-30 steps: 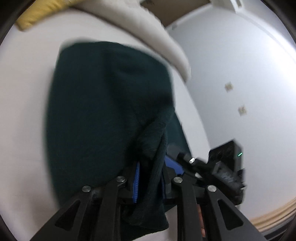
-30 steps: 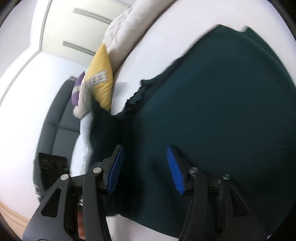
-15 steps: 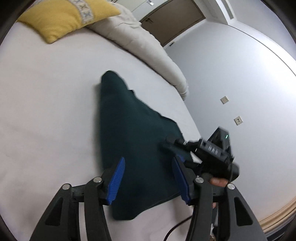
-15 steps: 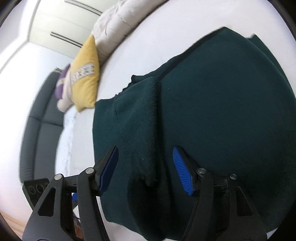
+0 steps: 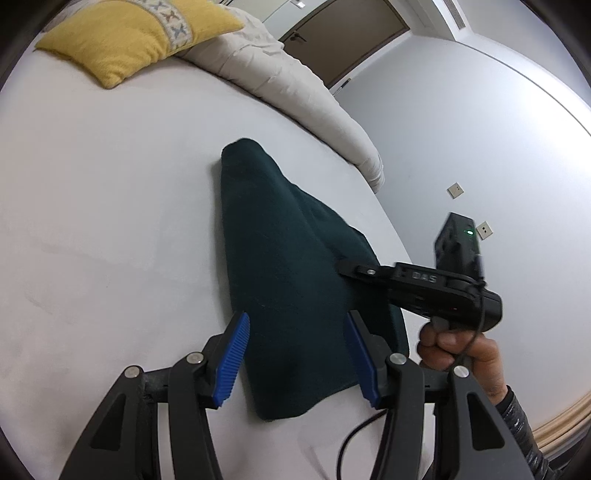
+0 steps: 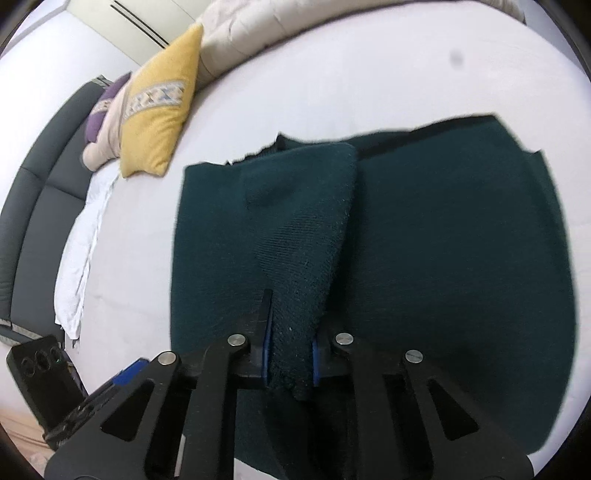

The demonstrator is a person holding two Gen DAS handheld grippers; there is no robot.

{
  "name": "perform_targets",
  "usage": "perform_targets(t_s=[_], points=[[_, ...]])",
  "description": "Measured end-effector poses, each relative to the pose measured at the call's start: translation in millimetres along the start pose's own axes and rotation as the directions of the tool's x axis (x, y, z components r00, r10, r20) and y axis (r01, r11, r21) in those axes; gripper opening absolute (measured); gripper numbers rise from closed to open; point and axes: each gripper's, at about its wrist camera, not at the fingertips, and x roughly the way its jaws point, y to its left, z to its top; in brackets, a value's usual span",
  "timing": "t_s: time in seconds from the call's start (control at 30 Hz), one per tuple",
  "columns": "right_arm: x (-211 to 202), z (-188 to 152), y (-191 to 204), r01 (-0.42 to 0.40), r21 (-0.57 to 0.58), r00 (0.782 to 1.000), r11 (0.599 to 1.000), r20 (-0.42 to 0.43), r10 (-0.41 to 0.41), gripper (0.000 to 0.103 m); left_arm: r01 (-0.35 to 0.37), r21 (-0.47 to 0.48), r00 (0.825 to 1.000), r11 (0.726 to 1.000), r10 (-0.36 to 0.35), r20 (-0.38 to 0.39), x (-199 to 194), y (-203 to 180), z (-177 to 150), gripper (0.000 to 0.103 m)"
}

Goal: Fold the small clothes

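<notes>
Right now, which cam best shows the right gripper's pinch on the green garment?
Right wrist view. The right gripper, jaws just closed, clamps a raised fold of the dark green garment between its blue pads. The left wrist view shows that gripper only side-on at the garment's edge, pinch hidden; the left gripper hangs open above the cloth.

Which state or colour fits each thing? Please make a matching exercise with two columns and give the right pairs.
Things:
1. left gripper
2. right gripper
3. cushion
4. garment

States or colours:
A. dark green, lies on the white bed
B. yellow
C. open, nothing between its pads
D. shut on a fold of cloth

Pairs: 1-C, 2-D, 3-B, 4-A
</notes>
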Motion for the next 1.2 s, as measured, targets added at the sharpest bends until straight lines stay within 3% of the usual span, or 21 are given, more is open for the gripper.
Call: perform_targets(t_s=[0.3, 0.5, 0.63, 0.7, 0.77, 0.97, 1.1, 1.2], points=[[-79, 1, -69, 0.022, 0.029, 0.995, 0.999, 0.097, -0.025, 0.013, -0.034, 0.125, 0.999, 0.992, 0.035, -0.009, 34, -51, 20, 0.056], [-107, -7, -121, 0.048, 0.075, 0.991, 0.996, 0.124, -0.057, 0.013, -0.045, 0.199, 0.999, 0.979, 0.048, -0.01, 88, -94, 38, 0.056], [-68, -6, -145, 0.066, 0.073, 0.995, 0.995, 0.071, -0.071, 0.013, -0.107, 0.235, 0.988, 0.966, 0.129, -0.081, 138, -99, 35, 0.055], [-58, -10, -163, 0.014, 0.119, 0.997, 0.993, 0.077, -0.023, 0.014, -0.153, 0.26, 0.981, 0.953, 0.179, -0.079, 149, -94, 30, 0.053], [-54, -10, -170, -0.007, 0.137, 0.996, 0.991, 0.088, -0.005, 0.014, -0.166, 0.292, 0.979, 0.942, 0.193, -0.065, 151, -93, 26, 0.051], [-59, -7, -150, 0.084, 0.054, 0.99, 0.995, 0.111, -0.089, 0.014, -0.21, 0.294, 0.969, 0.933, 0.239, -0.068, 152, -87, 23, 0.049], [-56, -9, -150, 0.069, 0.066, 0.993, 0.995, 0.094, -0.075, 0.019, -0.246, 0.339, 0.96, 0.908, 0.277, -0.045, 156, -89, 15, 0.049], [-60, -15, -155, 0.049, 0.067, 0.994, 0.997, 0.095, -0.055, 0.019, -0.248, 0.344, 0.96, 0.905, 0.278, -0.039, 157, -87, 12, 0.049]])
